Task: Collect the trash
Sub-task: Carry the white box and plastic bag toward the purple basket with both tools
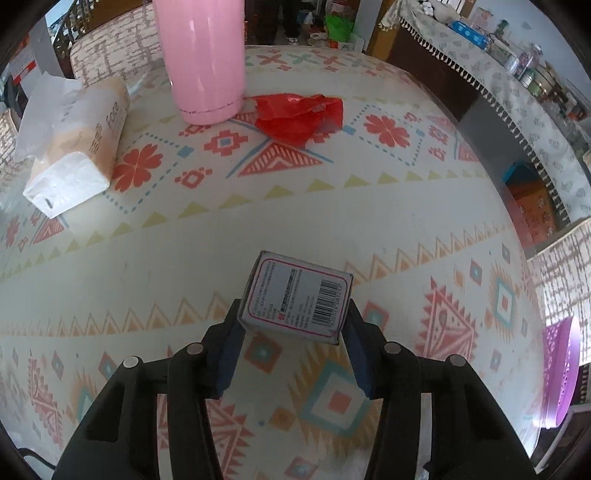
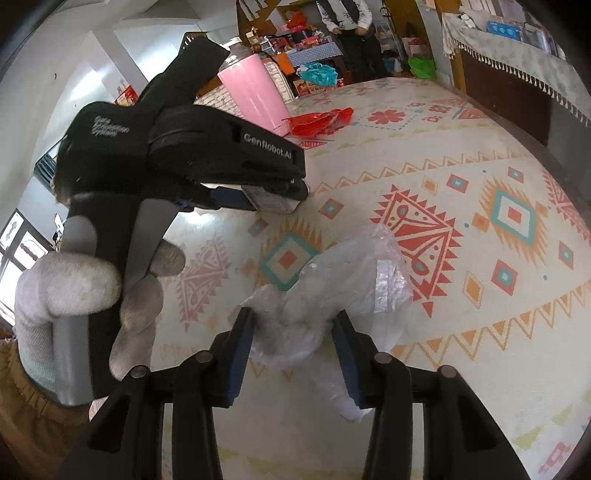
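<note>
The pink bottle (image 1: 203, 59) is cut off at the top edge of the left wrist view, so its cap is out of sight there. The small print on the box (image 1: 295, 297) is too fine to read. In the right wrist view that box (image 2: 271, 199) is mostly hidden behind the left gripper (image 2: 295, 192), with only a corner showing. The person (image 2: 349, 22) standing at the far end is cut off above the chest. The jars (image 1: 532, 74) on the side counter are too small to tell apart. The tissue pack (image 1: 74, 144) hides the table edge behind it.
</note>
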The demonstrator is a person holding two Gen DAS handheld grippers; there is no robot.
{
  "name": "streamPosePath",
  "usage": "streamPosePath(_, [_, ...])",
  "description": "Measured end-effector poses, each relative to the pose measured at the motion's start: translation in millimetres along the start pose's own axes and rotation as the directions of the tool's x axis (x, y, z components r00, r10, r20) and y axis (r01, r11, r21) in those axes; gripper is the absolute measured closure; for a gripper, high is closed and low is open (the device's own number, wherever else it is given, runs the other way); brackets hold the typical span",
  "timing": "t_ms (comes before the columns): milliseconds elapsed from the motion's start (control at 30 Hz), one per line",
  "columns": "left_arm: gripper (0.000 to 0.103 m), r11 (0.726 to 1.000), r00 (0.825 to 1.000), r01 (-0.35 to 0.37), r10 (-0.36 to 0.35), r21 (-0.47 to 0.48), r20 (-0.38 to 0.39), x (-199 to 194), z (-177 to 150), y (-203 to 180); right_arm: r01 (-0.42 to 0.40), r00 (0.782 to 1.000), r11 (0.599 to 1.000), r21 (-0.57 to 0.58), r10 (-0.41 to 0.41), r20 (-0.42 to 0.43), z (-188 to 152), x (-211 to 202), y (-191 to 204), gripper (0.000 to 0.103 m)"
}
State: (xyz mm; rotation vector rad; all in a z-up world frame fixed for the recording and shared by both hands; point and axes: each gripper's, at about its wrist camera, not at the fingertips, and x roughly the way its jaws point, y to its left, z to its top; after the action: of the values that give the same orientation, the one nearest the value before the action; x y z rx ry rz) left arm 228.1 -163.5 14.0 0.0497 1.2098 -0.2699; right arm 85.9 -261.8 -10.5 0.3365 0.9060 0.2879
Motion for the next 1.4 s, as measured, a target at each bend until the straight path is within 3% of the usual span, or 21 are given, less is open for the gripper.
streamPosePath(367, [0.053,1.0,1.0,0.005,-0.006,-0.01,-0.028,-22,-49,11,0.005,1.0,1.0,0.029,-0.004,-0.027,-4,-5,-5,0.061])
streamPosePath(533, [0.053,1.0,0.999,0.014,-0.014,0.0,-0.034,-34,-82,9,0.028,0.999,0.998,0.054,-0.026,-0.041,-22,-25,-13,0.063])
streamPosePath(633, [0.053,1.0,1.0,0.008,-0.008,0.027,-0.023,-43,-106,-4,0.053,0.998,0.997,0.052,-0.05,-0.046,-36,-39,-14,0.063])
streamPosePath(733, [0.053,0.998,0.999,0.033,-0.032,0.049,-0.022,-51,-127,-18,0.069,0.996,0.997,0.046,-0.067,-0.057,-49,-51,-17,0.073])
streamPosePath(833, [0.053,0.996,0.999,0.051,-0.05,0.075,-0.016,-59,-149,-35,0.085,0.995,0.995,0.045,-0.083,-0.056,-62,-63,-20,0.074])
streamPosePath(967, [0.053,0.991,0.997,0.078,-0.077,0.105,-0.01,-70,-174,-56,0.116,0.992,0.993,0.023,-0.114,-0.051,-79,-77,-24,0.088])
streamPosePath(1167, [0.053,0.983,0.99,0.136,-0.131,0.119,-0.053,-74,-205,-74,0.127,0.991,0.991,0.049,-0.125,-0.037,-100,-102,-39,0.09])
streamPosePath(1300, [0.053,0.983,0.991,0.132,-0.13,0.126,-0.027,-83,-217,-75,0.116,0.993,0.99,0.076,-0.115,-0.013,-108,-119,-53,0.089])
streamPosePath(1333, [0.053,0.984,0.992,0.126,-0.125,0.122,-0.015,-87,-219,-73,0.096,0.995,0.992,0.085,-0.097,0.0,-107,-122,-56,0.082])
streamPosePath(1367, [0.053,0.986,0.993,0.117,-0.117,0.121,-0.003,-92,-222,-70,0.081,0.997,0.992,0.099,-0.082,0.01,-105,-124,-60,0.055])
streamPosePath(1400, [0.053,0.987,0.994,0.106,-0.108,0.121,0.007,-96,-224,-68,0.069,0.997,0.992,0.107,-0.072,0.023,-103,-124,-60,0.036])
